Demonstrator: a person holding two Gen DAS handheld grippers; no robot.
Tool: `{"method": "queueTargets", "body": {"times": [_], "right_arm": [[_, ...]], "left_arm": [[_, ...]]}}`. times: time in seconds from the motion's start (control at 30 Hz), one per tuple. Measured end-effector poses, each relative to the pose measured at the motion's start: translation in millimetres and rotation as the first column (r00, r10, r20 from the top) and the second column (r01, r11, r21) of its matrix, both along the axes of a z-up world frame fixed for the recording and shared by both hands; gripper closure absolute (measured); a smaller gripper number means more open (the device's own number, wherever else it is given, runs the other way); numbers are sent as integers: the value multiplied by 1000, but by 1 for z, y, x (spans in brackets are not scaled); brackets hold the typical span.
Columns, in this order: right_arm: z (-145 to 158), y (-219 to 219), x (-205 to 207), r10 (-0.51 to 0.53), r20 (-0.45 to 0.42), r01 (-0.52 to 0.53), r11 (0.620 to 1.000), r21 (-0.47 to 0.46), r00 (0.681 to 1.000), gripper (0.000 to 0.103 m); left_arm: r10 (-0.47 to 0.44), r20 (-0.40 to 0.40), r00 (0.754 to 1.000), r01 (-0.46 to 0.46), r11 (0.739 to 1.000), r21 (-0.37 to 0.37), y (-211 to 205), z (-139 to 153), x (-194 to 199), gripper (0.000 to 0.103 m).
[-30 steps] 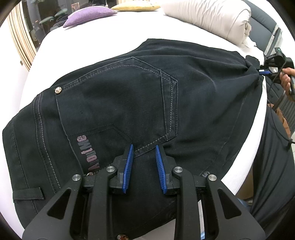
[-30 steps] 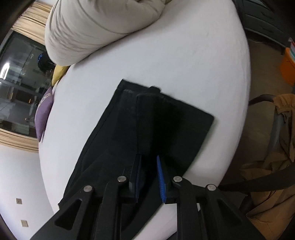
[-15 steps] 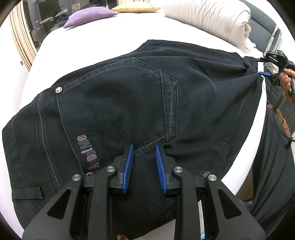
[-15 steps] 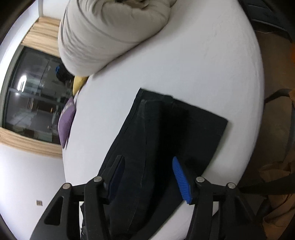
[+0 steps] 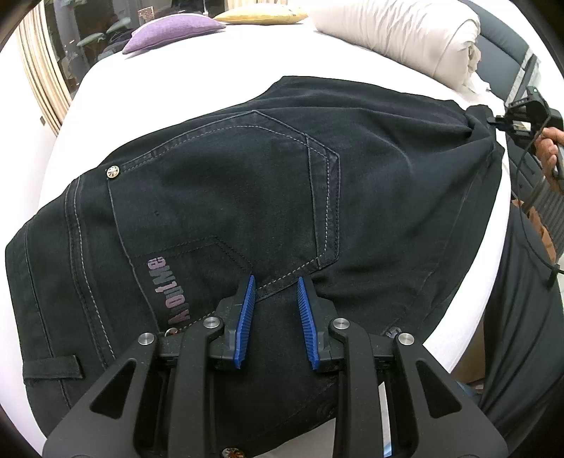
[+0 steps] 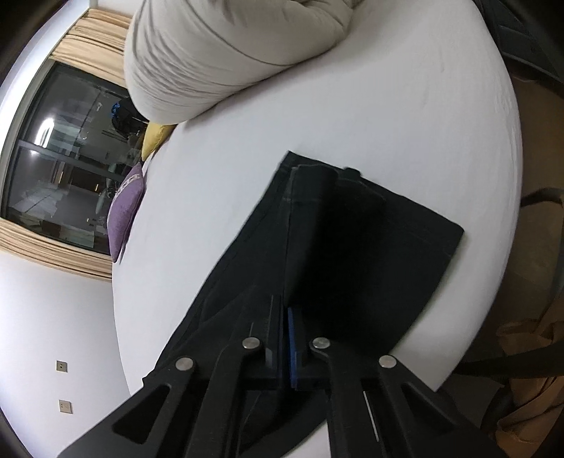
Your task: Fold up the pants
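Pants (image 5: 246, 183) flat near bed (image 6: 405, 105) edge | left tool (image 5: 275, 310) parted | right tool (image 6: 286, 317) clamps hem fold

Black pants (image 5: 229, 197) with pale stitching and purple lettering are seen on a white bed (image 5: 197, 70). Purple (image 5: 172, 26) and yellow (image 5: 261, 16) cushions are shown upper left; gripper pads (image 5: 246, 317) are blue.

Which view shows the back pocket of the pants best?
The left wrist view: the back pocket fills the frame, stitching sharp, just ahead of the left gripper. The right wrist view shows only the leg end of the pants, no pocket.
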State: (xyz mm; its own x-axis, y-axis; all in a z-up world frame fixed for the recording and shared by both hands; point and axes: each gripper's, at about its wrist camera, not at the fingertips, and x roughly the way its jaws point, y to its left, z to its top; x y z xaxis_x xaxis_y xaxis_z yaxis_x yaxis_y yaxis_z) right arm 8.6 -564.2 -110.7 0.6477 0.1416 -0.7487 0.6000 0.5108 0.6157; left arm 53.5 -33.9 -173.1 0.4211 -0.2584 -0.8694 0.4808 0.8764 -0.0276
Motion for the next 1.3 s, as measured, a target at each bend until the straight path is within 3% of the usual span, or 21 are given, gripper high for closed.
{"method": "queueTargets", "body": {"times": [0.13, 0.23, 0.37, 0.43, 0.5, 0.53, 0.63, 0.7, 0.77, 0.83, 0.97, 1.17, 1.3], "right_arm": [[26, 9, 39, 60, 32, -59, 997, -49, 998, 100], [74, 20, 75, 119, 134, -107, 990, -94, 984, 100], [154, 36, 93, 205, 359, -151, 973, -172, 911, 101], [171, 36, 91, 212, 417, -141, 971, -194, 884, 101], [158, 28, 83, 183, 425, -119, 978, -174, 887, 101], [141, 20, 76, 145, 400, -92, 985, -148, 905, 101], [64, -9, 38, -14, 274, 25, 999, -37, 962, 100], [10, -26, 6, -125, 163, 123, 992, 27, 979, 100], [-30, -37, -27, -225, 93, 217, 972, 89, 970, 100], [-49, -42, -46, -274, 74, 264, 956, 125, 959, 101], [-54, -40, -56, -297, 87, 284, 950, 130, 951, 101], [-35, -39, -63, -339, 137, 329, 940, 91, 931, 101], [-56, -40, -84, -400, 114, 386, 914, 126, 910, 101]], "left_arm": [[4, -4, 1000, -4, 1000, -18, 6, 0, 0, 79], [11, -11, 1000, -11, 999, -35, 11, 0, 2, 79], [31, -34, 999, -34, 997, -75, 19, 1, 6, 79], [32, -37, 999, -35, 996, -79, 22, 2, 8, 79], [31, -36, 999, -34, 996, -78, 23, 2, 8, 79], [31, -36, 999, -34, 997, -76, 25, 3, 8, 79], [27, -34, 999, -30, 997, -71, 26, 3, 8, 79], [24, -36, 999, -26, 997, -67, 24, 4, 10, 79], [19, -40, 999, -22, 998, -62, 20, 4, 9, 79], [19, -47, 999, -22, 998, -58, 16, 4, 11, 79], [14, -55, 998, -16, 999, -40, 12, 5, 14, 79], [10, -55, 998, -11, 1000, -22, 3, 6, 15, 79], [10, -52, 999, -11, 1000, -16, 0, 6, 15, 79]]}}
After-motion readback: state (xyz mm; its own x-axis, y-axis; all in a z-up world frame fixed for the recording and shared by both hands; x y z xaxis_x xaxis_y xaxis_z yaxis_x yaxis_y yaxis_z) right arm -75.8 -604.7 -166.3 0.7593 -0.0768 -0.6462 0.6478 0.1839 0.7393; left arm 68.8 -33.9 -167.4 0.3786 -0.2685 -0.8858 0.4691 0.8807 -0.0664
